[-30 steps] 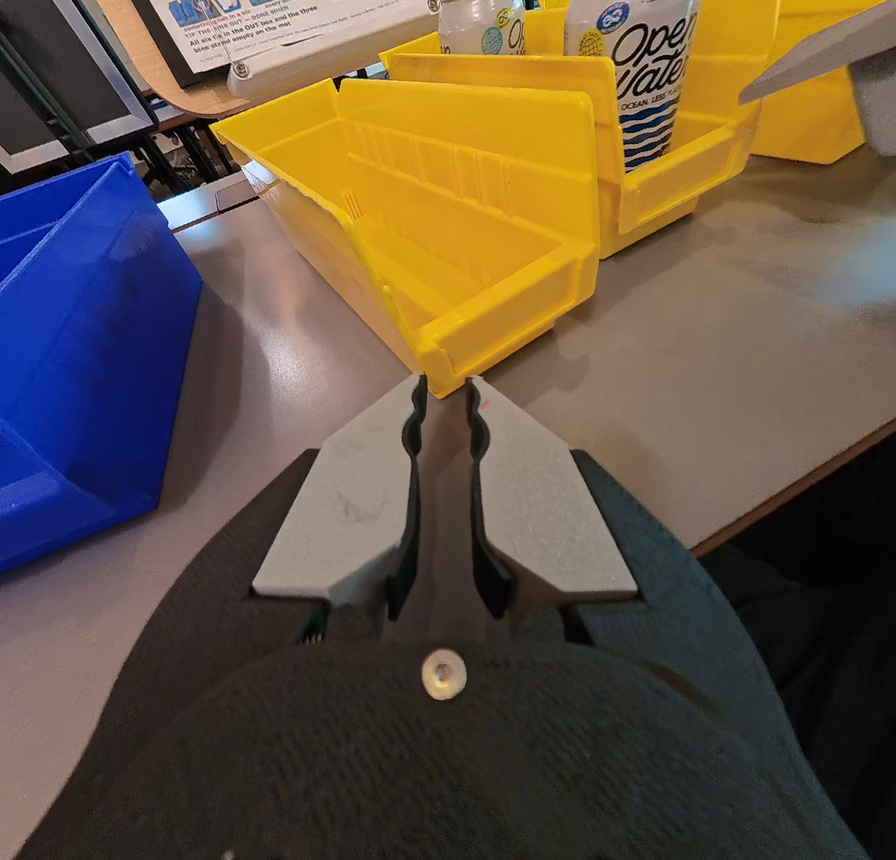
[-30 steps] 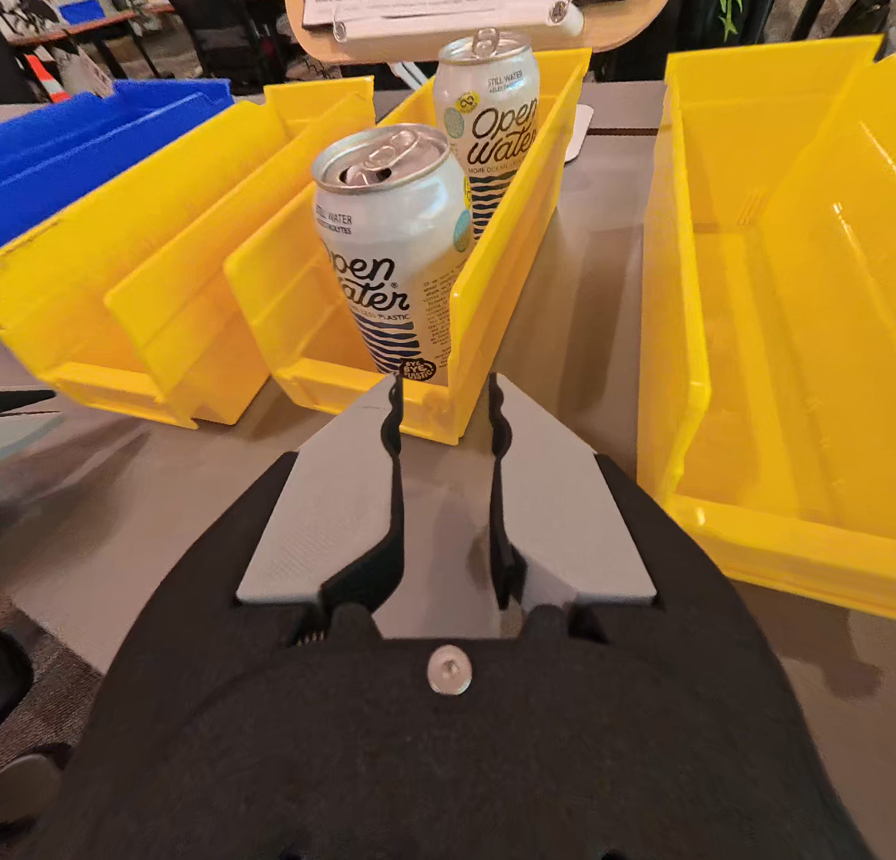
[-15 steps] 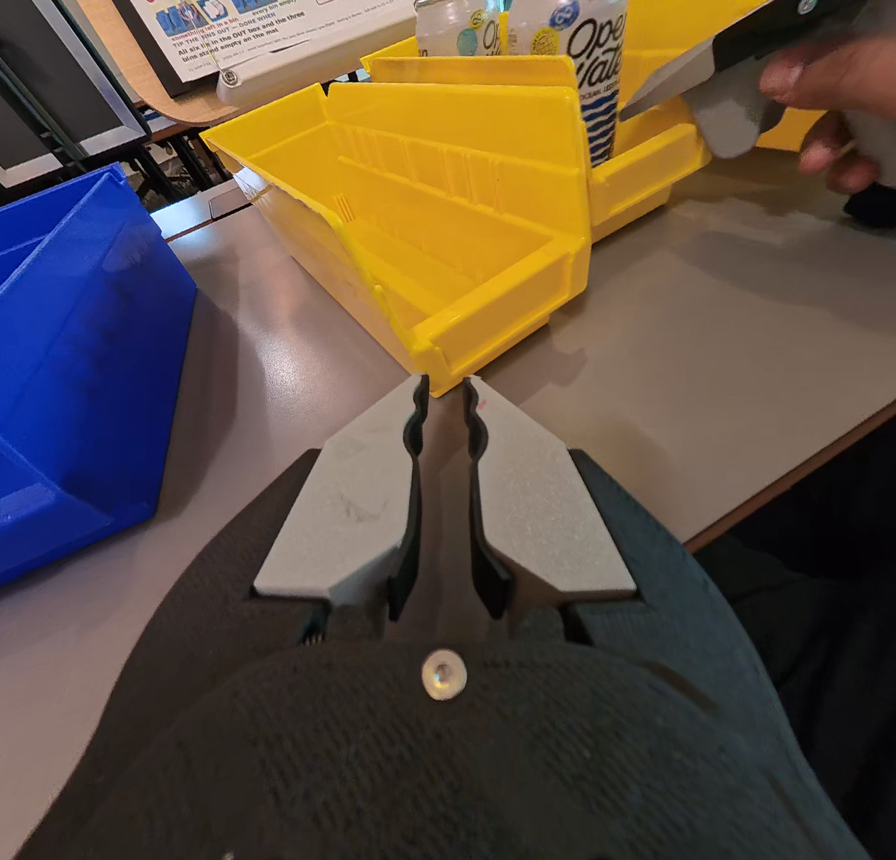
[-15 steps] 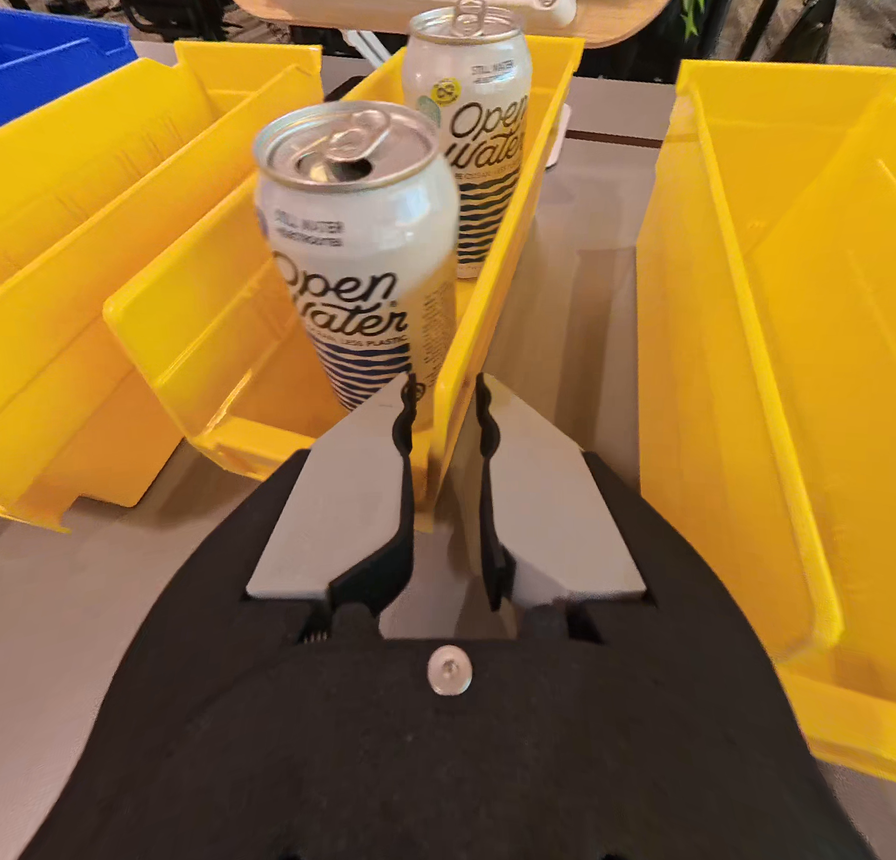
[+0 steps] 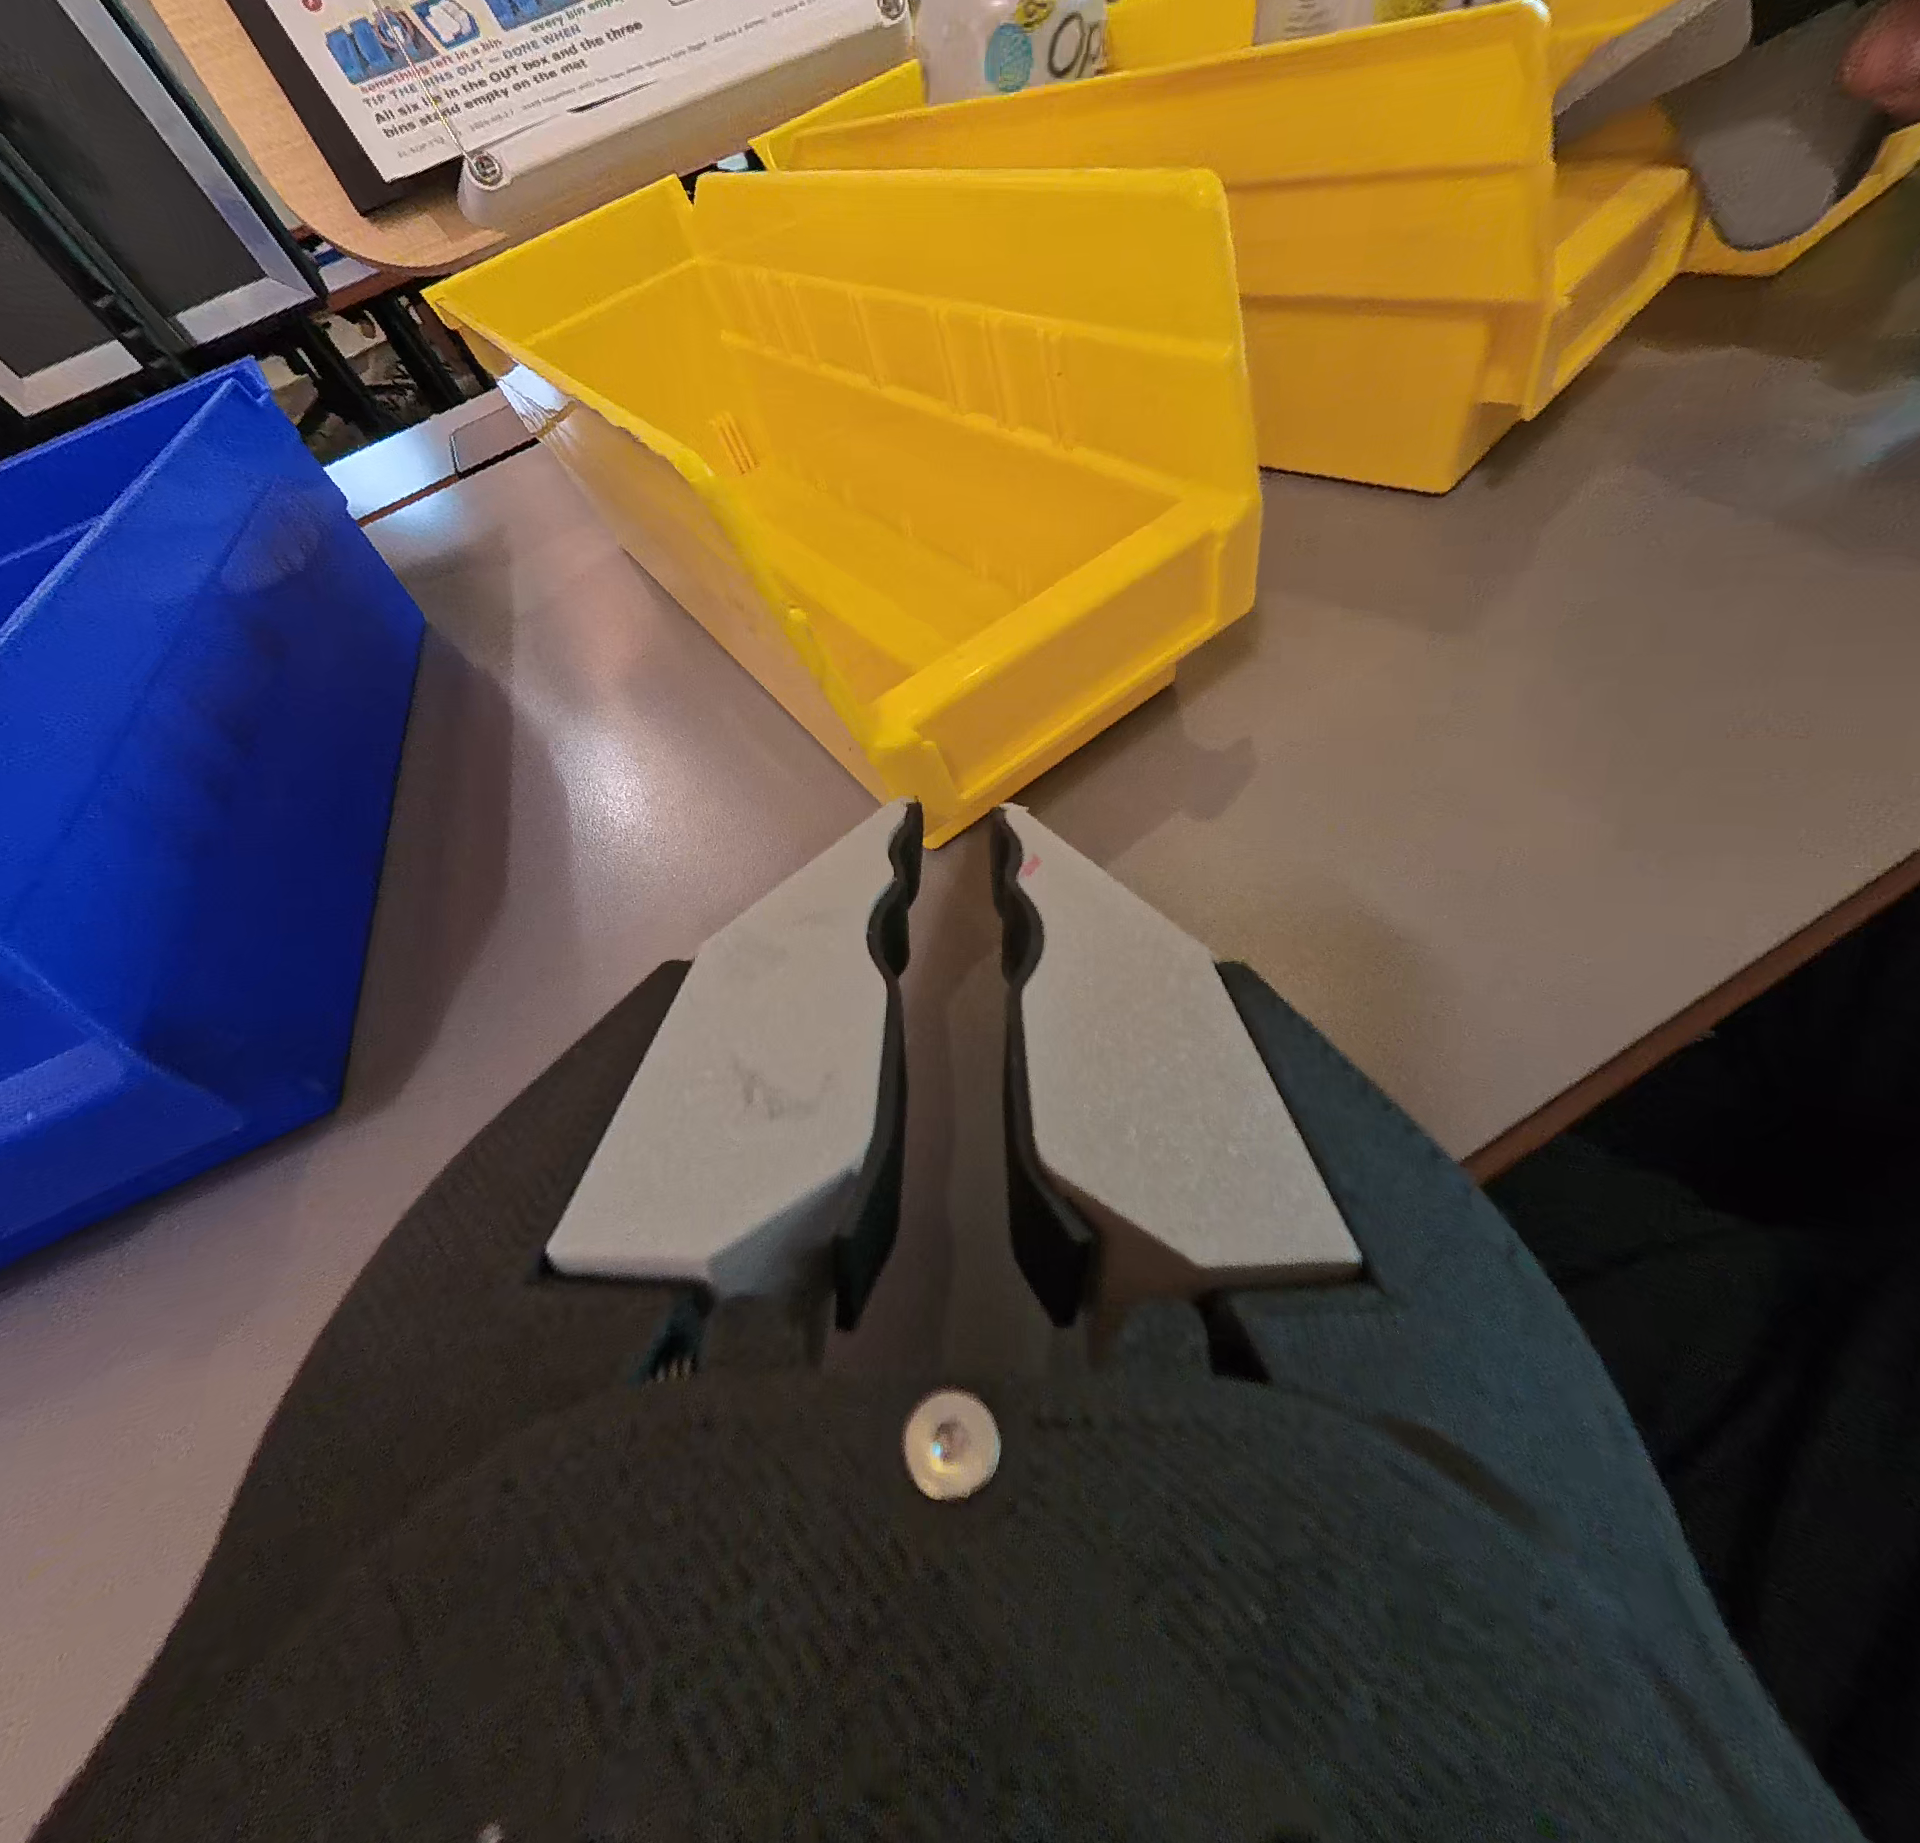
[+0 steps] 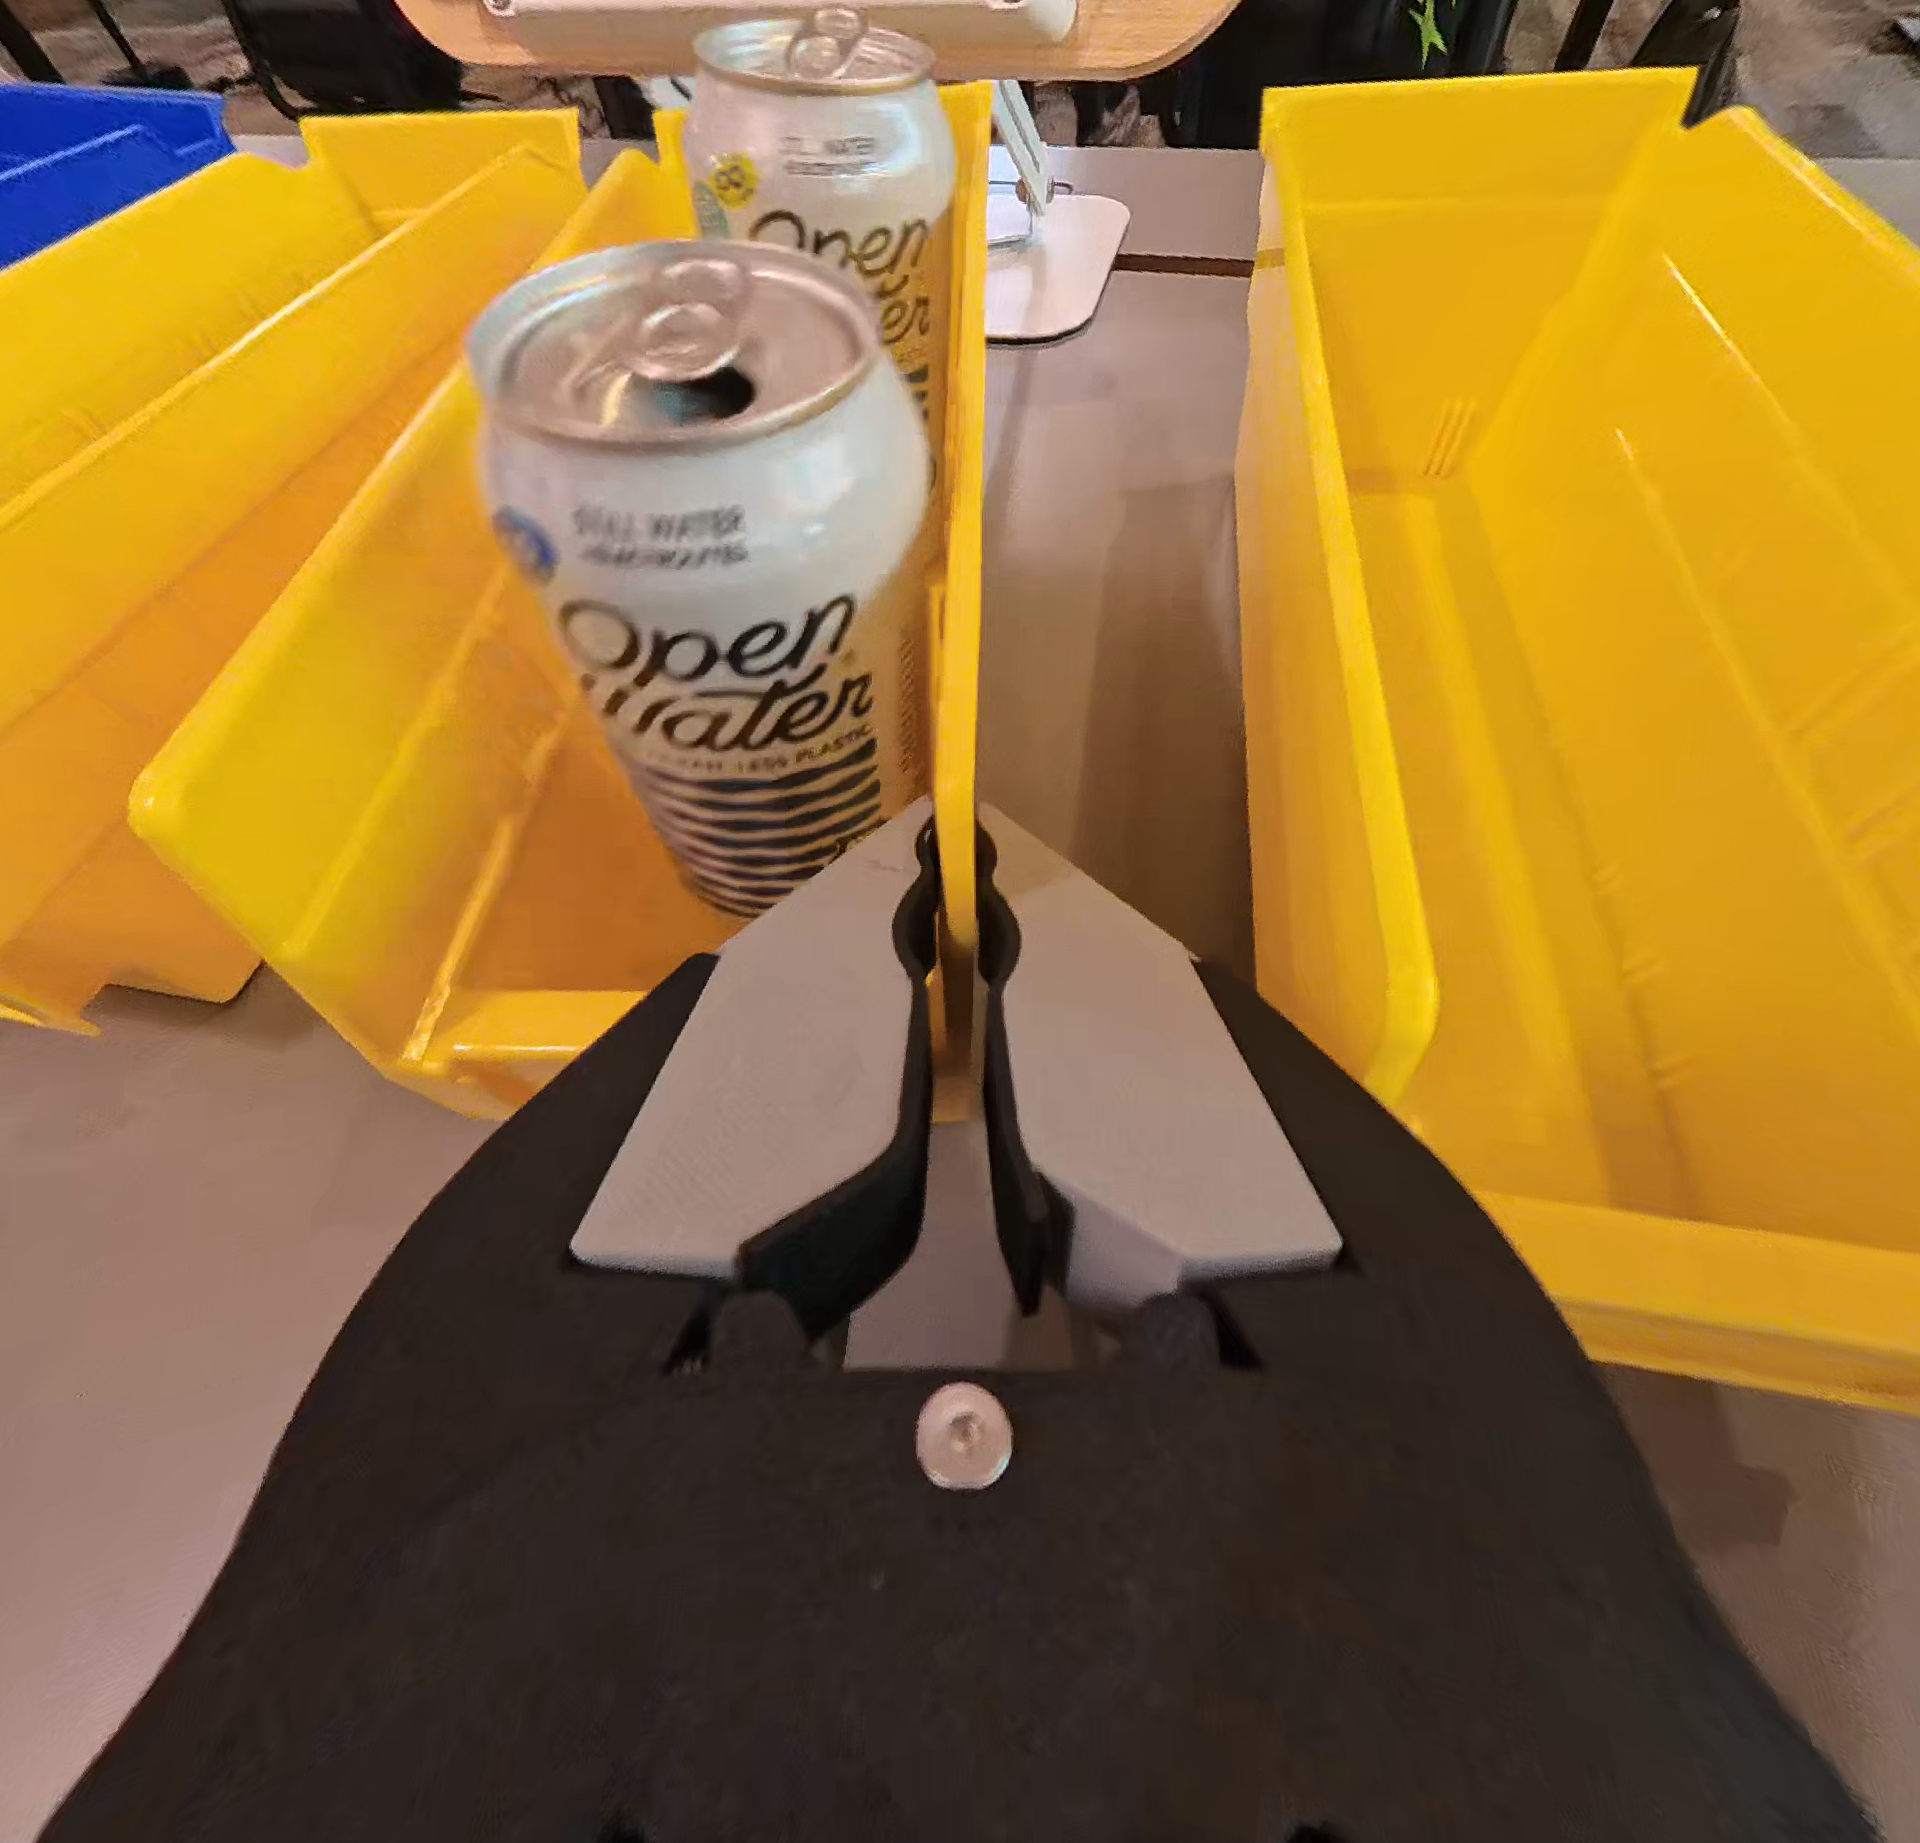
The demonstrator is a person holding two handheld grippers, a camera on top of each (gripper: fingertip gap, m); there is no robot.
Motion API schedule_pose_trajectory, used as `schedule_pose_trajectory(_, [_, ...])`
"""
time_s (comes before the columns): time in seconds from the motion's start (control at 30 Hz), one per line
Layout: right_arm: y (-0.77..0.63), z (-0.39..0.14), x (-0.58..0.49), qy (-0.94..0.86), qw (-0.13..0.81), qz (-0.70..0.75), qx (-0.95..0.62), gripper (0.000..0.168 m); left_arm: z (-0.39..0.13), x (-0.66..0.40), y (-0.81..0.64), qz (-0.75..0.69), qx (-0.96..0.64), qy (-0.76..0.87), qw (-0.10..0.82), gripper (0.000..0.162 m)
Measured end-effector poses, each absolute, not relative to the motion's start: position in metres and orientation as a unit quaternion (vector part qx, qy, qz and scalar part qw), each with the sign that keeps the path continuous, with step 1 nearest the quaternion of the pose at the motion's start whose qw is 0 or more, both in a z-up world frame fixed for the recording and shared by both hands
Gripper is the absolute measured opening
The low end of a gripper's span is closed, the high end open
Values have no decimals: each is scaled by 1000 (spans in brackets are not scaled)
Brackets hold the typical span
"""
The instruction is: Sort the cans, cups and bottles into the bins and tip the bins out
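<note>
Pinching the right side wall of the middle yellow bin (image 6: 312,713), the right gripper (image 6: 958,848) is seen with its jaws pressed onto the thin plastic. Just inside that wall, nearest the gripper, an opened can (image 6: 707,567) stands upright, and a second can (image 6: 831,162) stands behind it in the same bin. Right of this bin, apart from it, a larger yellow bin (image 6: 1351,650) is set on the grey table (image 6: 156,1222). Left of the middle bin, another yellow bin (image 5: 1039,671) is faced by the left gripper (image 5: 954,822), whose jaws are held slightly apart on nothing. Farther left, a blue bin (image 5: 208,754) is seen.
</note>
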State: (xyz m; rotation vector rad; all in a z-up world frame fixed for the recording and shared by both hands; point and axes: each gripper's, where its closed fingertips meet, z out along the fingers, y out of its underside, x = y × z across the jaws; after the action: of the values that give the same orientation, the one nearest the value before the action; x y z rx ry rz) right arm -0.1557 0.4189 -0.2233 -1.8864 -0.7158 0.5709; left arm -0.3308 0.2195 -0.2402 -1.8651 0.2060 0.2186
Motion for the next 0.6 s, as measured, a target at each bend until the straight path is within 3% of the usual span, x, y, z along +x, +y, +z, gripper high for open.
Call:
schedule_pose_trajectory(0.4, [419,-222,-146,-293,480,268,-782,0,-240,-331,219,95,-800,90,586,9])
schedule_pose_trajectory(0.6, [417,-195,-128,-331,428,275,-795,0,-240,-330,219,92,-799,92,587,9])
